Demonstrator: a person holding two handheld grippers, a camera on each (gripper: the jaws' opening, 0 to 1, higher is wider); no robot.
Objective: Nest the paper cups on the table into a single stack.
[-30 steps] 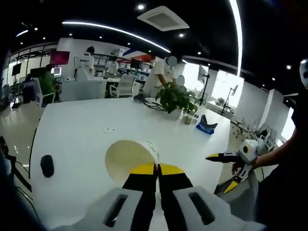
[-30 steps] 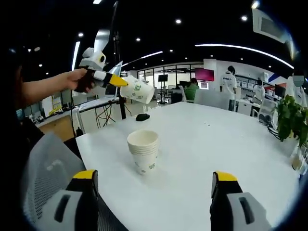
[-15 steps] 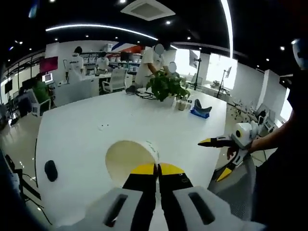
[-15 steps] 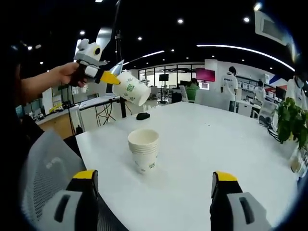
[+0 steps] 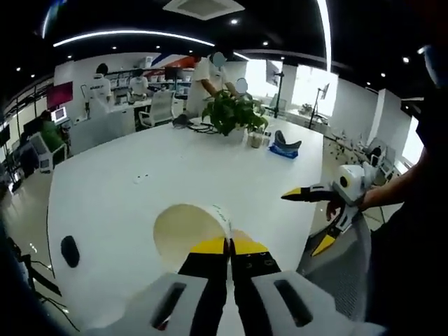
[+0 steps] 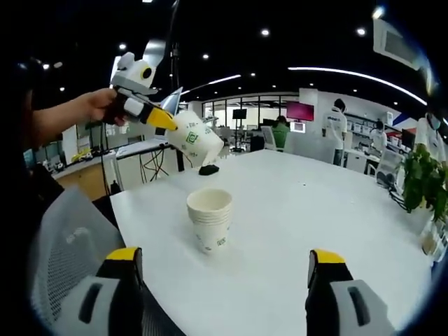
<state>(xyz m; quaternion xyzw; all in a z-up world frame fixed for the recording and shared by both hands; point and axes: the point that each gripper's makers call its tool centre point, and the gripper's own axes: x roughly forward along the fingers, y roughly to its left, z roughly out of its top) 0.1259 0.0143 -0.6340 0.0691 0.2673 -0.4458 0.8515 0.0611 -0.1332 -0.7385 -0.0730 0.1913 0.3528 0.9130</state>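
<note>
A white paper cup with a green logo [image 6: 197,139] hangs in the air, tilted bottom-down, up and to the left of a stack of nested cups [image 6: 209,219]. My left gripper [image 6: 165,120] is shut on its rim. In the left gripper view the same cup [image 5: 187,229] shows its open mouth just beyond the closed yellow-tipped jaws of my left gripper [image 5: 229,243]. The stack stands upright near the corner of the white table [image 6: 315,210]. My right gripper [image 6: 225,257] is open, its jaws wide apart in front of the stack, holding nothing. It also appears as the right gripper [image 5: 308,219] off the table's edge.
A black mouse [image 6: 209,170] lies behind the stack, near the table's edge [image 5: 68,250]. A potted plant [image 5: 233,112] and a blue object [image 5: 283,148] stand at the far end. A grey mesh chair [image 6: 63,238] sits by the near corner. People work at desks beyond.
My left gripper has tipped the held cup from lying sideways to bottom-down and carried it slightly lower, toward the stack. The stack and my right gripper have stayed put.
</note>
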